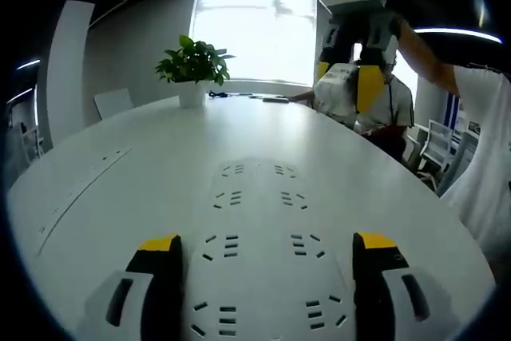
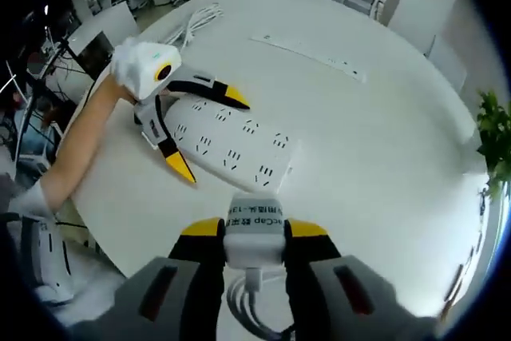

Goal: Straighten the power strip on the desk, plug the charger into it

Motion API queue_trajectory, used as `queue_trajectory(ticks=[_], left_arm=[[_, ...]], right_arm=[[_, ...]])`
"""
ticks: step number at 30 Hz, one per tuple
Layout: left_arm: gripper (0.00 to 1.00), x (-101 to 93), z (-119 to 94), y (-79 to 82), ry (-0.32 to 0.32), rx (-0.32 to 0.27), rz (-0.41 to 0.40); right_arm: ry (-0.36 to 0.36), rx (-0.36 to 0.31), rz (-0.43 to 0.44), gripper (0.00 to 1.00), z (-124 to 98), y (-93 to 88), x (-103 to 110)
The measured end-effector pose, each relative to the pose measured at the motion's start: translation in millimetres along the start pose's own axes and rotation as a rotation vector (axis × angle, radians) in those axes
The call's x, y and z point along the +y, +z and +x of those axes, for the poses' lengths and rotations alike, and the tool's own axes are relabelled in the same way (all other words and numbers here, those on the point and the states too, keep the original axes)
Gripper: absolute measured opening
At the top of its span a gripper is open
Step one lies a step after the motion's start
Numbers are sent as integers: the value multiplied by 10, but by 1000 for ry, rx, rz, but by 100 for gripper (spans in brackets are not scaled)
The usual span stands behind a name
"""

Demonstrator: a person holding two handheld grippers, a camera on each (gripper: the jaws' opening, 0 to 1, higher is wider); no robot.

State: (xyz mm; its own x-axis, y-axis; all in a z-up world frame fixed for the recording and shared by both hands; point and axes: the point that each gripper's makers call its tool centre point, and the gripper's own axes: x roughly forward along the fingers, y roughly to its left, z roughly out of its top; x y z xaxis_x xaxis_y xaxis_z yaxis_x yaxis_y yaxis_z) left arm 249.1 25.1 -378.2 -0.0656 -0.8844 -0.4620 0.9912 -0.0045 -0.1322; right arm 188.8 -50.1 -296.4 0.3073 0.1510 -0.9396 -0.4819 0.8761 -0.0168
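The strip [image 2: 227,143] is lying at the centre-left of the right gripper view, slanting from upper left to lower right on the white desk [image 2: 375,141]; in the left gripper view it is running up the middle of the frame from the bottom edge [image 1: 259,229]. The left gripper [image 2: 209,132] is straddling the strip's far end with its jaws spread to either side, seemingly not yet squeezing it, so the strip is likely to skid or twist if it is pushed from one side only. The right gripper [image 2: 254,233] is pinching the charger [image 2: 255,233] at the bottom centre of its view, hanging well above the desk with the cable [image 2: 249,305] dangling below. The prongs are facing away and cannot be seen, so they are at risk of missing the slots. The cable risks snagging or dragging the charger askew in the jaws.
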Motion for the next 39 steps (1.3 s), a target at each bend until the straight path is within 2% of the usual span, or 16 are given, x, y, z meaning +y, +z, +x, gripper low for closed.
queue_trajectory(ticks=[8, 17, 18, 20, 24, 39], left_arm=[[90, -3, 0, -1, -5, -7, -4], [90, -6, 2, 0, -6, -8, -3], [90, -6, 3, -1, -6, -7, -4], [90, -4, 4, 2, -8, -8, -5], [90, 1, 6, 9, -11, -14, -7], [90, 18, 9, 16, -10, -14, -7]], right_arm=[[50, 69, -27, 28, 313, 86, 47], [91, 144, 18, 28, 559, 110, -96], [116, 176, 46, 28, 543, 73, -56], [116, 150, 46, 28, 545, 127, -75], [115, 184, 51, 28, 544, 113, -98], [86, 219, 66, 28, 517, 35, -165]])
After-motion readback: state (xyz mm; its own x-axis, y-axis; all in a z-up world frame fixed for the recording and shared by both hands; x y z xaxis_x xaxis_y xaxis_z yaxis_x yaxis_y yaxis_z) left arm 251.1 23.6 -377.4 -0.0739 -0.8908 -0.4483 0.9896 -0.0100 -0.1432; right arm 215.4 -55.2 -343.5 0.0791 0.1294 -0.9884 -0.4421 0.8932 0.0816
